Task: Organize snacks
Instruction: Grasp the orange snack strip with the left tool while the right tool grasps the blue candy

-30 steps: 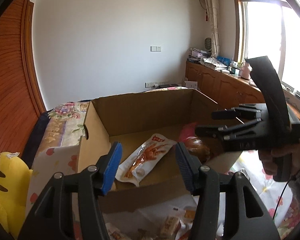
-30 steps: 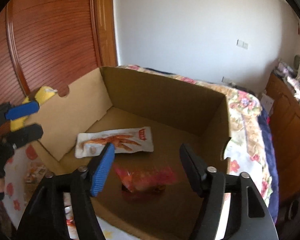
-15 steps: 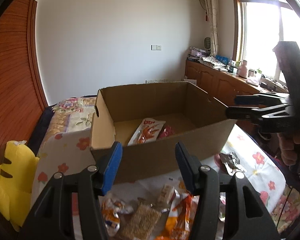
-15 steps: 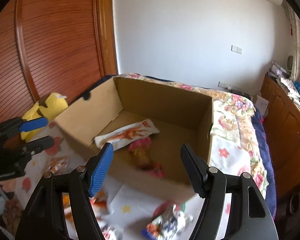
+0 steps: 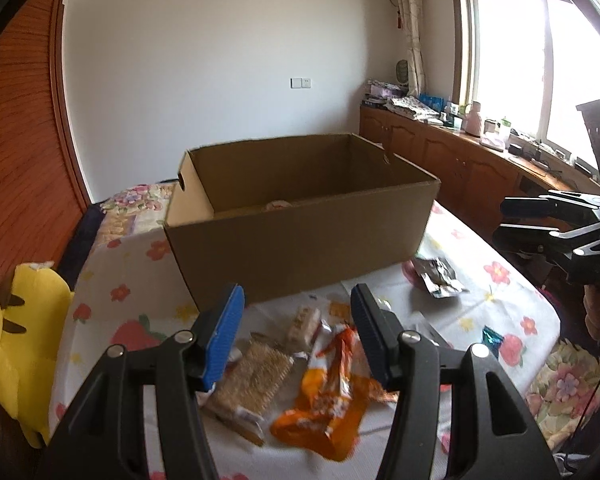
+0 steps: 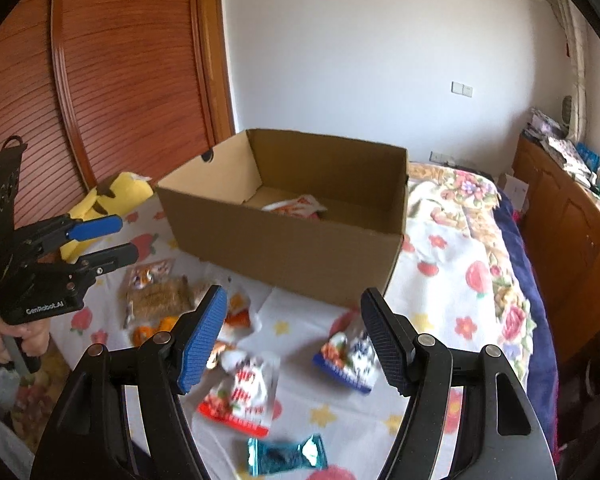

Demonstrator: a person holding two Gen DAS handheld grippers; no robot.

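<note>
The cardboard box (image 5: 300,236) sits on the flowered bedsheet (image 6: 440,292), a packet (image 6: 296,206) inside. Snack packets (image 5: 328,384) lie scattered before it. The left gripper (image 5: 296,336) and right gripper (image 6: 292,336) hover above them, jaws spread wide, holding nothing.

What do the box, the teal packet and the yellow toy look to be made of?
Box: plain brown cardboard, matte, with a cut handle hole. Teal packet: probably plastic or foil film, glossy, with crimped ends. Yellow toy: soft plush fabric by its rounded shape, though the weave is too small to tell.
</note>
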